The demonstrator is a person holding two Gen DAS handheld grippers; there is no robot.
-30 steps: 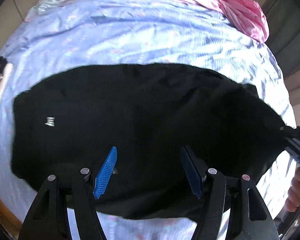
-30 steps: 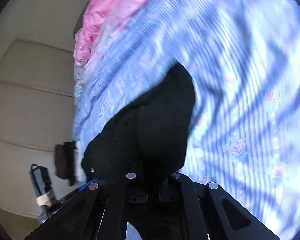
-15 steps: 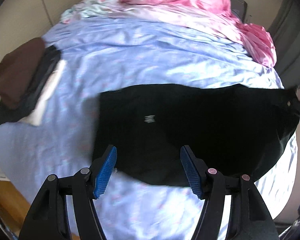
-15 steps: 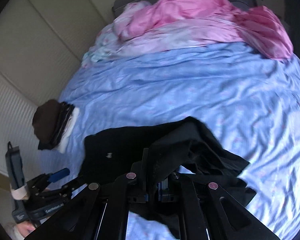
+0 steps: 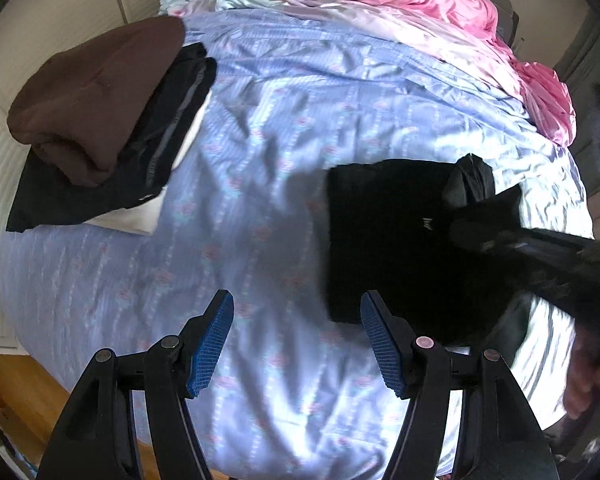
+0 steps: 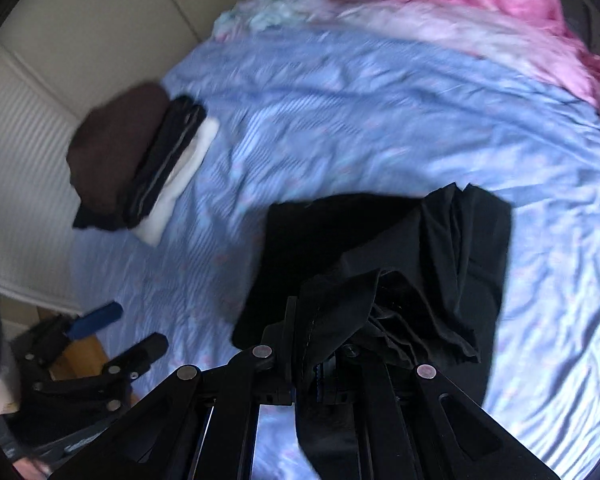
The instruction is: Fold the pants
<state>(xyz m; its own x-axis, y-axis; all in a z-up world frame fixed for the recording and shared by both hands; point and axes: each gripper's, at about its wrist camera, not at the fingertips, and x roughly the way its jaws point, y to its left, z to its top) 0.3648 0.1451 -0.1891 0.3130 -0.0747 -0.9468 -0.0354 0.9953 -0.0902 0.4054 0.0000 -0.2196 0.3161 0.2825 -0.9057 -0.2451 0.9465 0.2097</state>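
Black pants point(image 5: 396, 240) lie partly folded on the blue floral bed sheet point(image 5: 260, 160), with a small white logo facing up. My left gripper point(image 5: 296, 340) is open and empty, above the sheet just left of the pants' near corner. My right gripper point(image 6: 320, 364) is shut on a bunched edge of the black pants point(image 6: 380, 272) and holds it up over the folded part. In the left wrist view the right gripper point(image 5: 540, 248) comes in blurred from the right above the pants.
A stack of folded clothes, brown on top of black and white point(image 5: 100, 120), lies at the left of the bed point(image 6: 140, 168). A pink quilt point(image 5: 440, 12) is heaped at the far end. The wooden floor point(image 5: 12, 380) shows past the bed's near-left edge.
My left gripper has pulled back and to the left off the pants and stayed open. My right gripper has carried the held end leftward over the rest, so the pants went from spread out to a shorter folded shape.
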